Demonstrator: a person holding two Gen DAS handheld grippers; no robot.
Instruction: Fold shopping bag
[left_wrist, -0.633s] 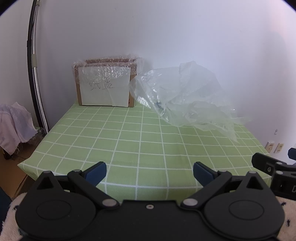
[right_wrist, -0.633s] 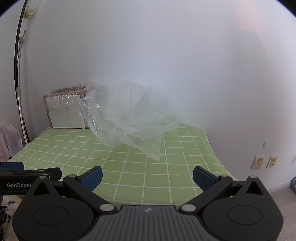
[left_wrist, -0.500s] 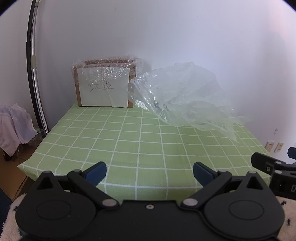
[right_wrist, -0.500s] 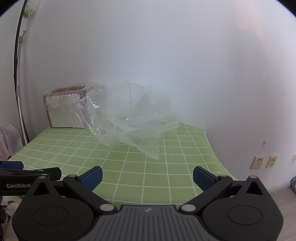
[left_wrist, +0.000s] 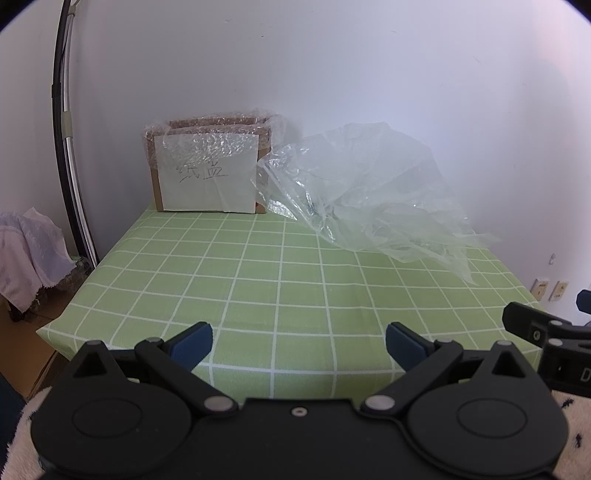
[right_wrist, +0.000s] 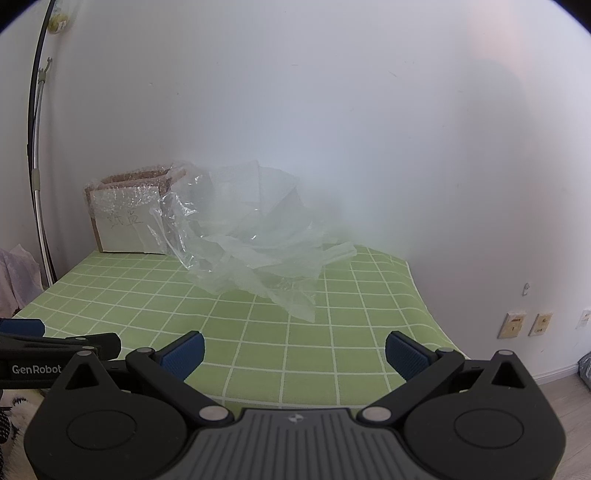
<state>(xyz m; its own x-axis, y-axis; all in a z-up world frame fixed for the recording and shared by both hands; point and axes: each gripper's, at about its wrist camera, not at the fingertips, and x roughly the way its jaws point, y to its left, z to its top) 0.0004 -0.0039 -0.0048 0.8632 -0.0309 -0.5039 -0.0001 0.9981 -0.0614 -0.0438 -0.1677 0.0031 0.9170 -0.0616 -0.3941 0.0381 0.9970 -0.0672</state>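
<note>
A crumpled clear plastic shopping bag (left_wrist: 365, 199) (right_wrist: 251, 243) lies heaped at the far side of the table, against the wall. My left gripper (left_wrist: 299, 341) hovers over the near table edge, open, with nothing between its blue pads. The right gripper (right_wrist: 293, 350) is also open and empty, held over the near edge to the right of the left one. Both are well short of the bag. Part of the right gripper (left_wrist: 546, 332) shows at the right edge of the left wrist view, and the left gripper's fingers (right_wrist: 59, 343) show at the left of the right wrist view.
The table wears a green cloth with a white grid (left_wrist: 280, 280). A cardboard box wrapped in bubble wrap, with a white paper label (left_wrist: 208, 171), stands at the far left by the wall. A dark curved pole (left_wrist: 64, 122) and a pale cloth heap (left_wrist: 26, 251) lie left of the table. Wall sockets (right_wrist: 524, 325) sit low on the right.
The plastic bag has sunk and settled lower on the table, its upper part collapsing. Both grippers have stayed nearly in place and open.
</note>
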